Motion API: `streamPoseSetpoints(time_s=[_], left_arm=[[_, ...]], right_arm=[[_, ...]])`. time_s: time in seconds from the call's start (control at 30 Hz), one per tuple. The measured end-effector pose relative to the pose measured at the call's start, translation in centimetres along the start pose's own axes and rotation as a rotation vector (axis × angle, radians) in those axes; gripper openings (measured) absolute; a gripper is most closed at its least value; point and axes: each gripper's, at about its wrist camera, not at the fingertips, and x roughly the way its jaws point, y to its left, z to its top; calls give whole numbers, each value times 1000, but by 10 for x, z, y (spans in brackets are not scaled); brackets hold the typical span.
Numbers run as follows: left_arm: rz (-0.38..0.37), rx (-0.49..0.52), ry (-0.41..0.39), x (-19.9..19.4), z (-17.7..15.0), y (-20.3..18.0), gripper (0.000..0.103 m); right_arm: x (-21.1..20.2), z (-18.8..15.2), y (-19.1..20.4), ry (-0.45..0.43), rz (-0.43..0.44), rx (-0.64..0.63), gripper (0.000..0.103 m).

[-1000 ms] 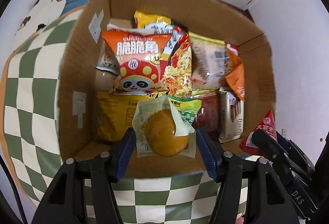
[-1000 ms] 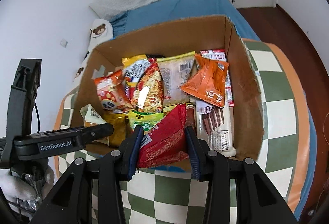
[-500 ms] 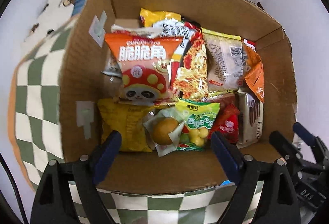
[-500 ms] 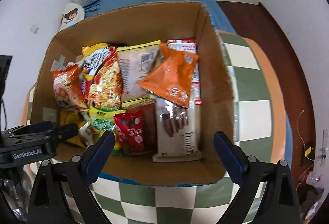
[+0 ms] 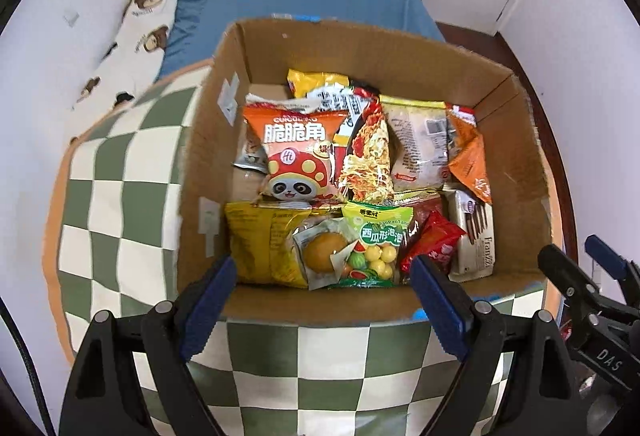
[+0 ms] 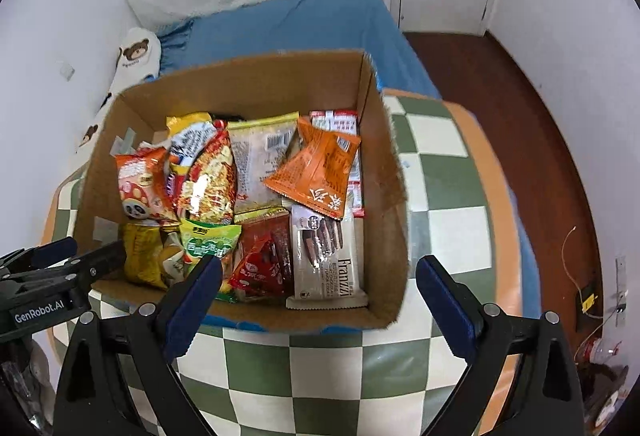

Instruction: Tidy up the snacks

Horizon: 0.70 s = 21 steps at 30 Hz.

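A cardboard box [image 5: 516, 164] [image 6: 384, 172] holds several snack packs. A clear-wrapped bun [image 5: 324, 256] lies at its near edge on a green candy bag [image 5: 378, 236], beside a small red packet [image 5: 434, 242] [image 6: 260, 268]. My left gripper [image 5: 322, 272] hangs open above the near rim with nothing between its fingers. My right gripper [image 6: 318, 268] is over the same rim, its jaws opening wide and empty. Deeper in the box lie an orange panda bag [image 5: 296, 156], a Franzzi wafer pack [image 6: 326, 256] and an orange triangular packet [image 6: 320, 172].
The box stands on a round table with a green-and-white checked cloth [image 5: 120, 216]. Behind it is a blue-covered bed [image 5: 300, 0] with a bear-print pillow [image 5: 136, 32]. White walls close in on the left; dark wooden floor [image 6: 520, 116] lies to the right.
Both grippers have opened and let go: the bun and the red packet now lie in the box. Both grippers have drawn up and back from the box.
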Motion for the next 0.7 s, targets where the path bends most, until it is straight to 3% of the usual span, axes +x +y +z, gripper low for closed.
streamPoseSetpoints(time_s=[0.53, 0.7], left_arm=[[6, 21, -221, -119, -82, -3, 89], [5, 20, -254, -148, -104, -2, 89]], right_arm=[[-151, -64, 13, -251, 12, -49, 102], [-188, -85, 17, -297, 15, -62, 103]])
